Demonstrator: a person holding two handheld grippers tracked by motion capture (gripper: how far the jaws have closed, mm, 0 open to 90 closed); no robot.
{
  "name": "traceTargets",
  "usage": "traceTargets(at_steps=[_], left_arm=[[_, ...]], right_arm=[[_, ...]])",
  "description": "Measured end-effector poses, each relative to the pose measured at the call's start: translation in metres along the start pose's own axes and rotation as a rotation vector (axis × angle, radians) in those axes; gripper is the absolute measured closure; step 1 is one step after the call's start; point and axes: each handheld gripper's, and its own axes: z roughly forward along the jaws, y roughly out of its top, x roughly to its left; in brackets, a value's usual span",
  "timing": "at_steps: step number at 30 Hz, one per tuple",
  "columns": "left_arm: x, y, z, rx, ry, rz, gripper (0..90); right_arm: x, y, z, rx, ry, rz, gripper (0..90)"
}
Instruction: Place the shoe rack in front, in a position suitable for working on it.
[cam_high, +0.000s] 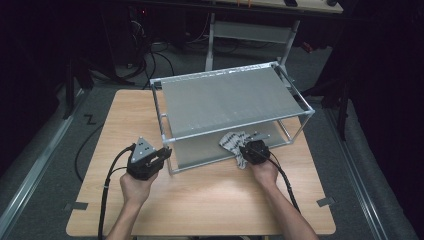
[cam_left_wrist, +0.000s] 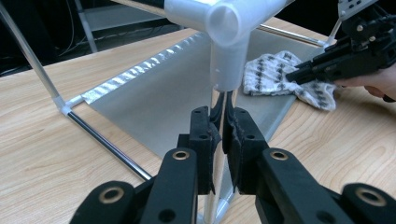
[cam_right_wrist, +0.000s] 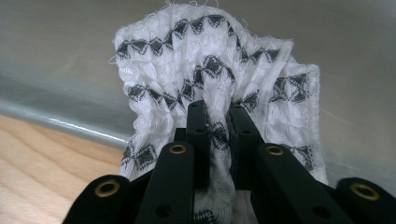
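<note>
Right gripper view shows your right gripper (cam_right_wrist: 218, 109) pinching the white black-patterned woven cloth (cam_right_wrist: 210, 70), its lower folds hidden; your left gripper (cam_left_wrist: 220, 114) clamps the silver metal rack's upright post (cam_left_wrist: 223, 100).

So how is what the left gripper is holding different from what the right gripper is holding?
The left gripper is shut on the rack's upright post, a hard, straight, shiny rod; the right gripper is shut on a cloth, soft and crumpled. The post is plain silver, while the cloth is white with a black pattern. The post stands upright at the rack's front corner; the cloth lies at the edge of the lower shelf. Both are pinched between black jaws.
</note>
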Motion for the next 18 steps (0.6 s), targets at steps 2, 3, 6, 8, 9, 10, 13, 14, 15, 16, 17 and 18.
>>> traceTargets(at_steps=[2,3,6,8,9,10,13,14,15,16,17,18], left_arm=[[-0.001,0.0,0.0,0.004,0.001,0.007,81.1],[-0.001,0.0,0.0,0.004,0.001,0.007,81.1],[-0.001,0.001,0.0,0.005,0.002,0.006,81.1],[-0.001,0.001,0.0,0.004,0.001,0.004,81.1],[-0.001,0.001,0.0,0.003,0.003,0.003,81.1],[-0.002,0.0,0.001,-0.001,0.005,0.001,81.1],[-0.003,-0.001,0.001,-0.014,0.009,-0.008,81.0],[-0.003,-0.001,0.001,-0.012,0.013,-0.008,81.0],[-0.004,-0.001,0.001,-0.009,0.013,-0.009,81.1],[-0.004,-0.001,0.001,-0.007,0.013,-0.009,81.0],[-0.004,-0.001,0.001,-0.007,0.013,-0.009,81.1],[-0.003,0.0,0.001,-0.007,0.011,-0.013,81.0]], right_arm=[[-0.006,-0.001,0.0,0.002,0.007,0.012,82.0],[-0.007,-0.001,0.0,0.001,0.015,0.023,82.0],[-0.004,-0.001,0.0,0.004,-0.004,0.03,82.1],[-0.001,0.0,0.0,0.005,-0.003,0.028,82.2],[0.001,0.0,0.0,0.006,0.009,0.041,82.2],[0.003,0.001,0.001,0.007,0.011,0.041,82.2],[0.011,0.003,0.001,0.017,0.026,0.011,82.2],[0.015,0.004,0.002,0.014,0.029,0.007,82.2],[0.018,0.004,0.003,0.004,0.031,-0.005,82.2],[0.02,0.004,0.004,0.0,0.037,0.002,82.2],[0.022,0.005,0.006,-0.007,0.042,0.004,82.2],[0.024,0.005,0.006,-0.012,0.044,-0.004,82.2]])
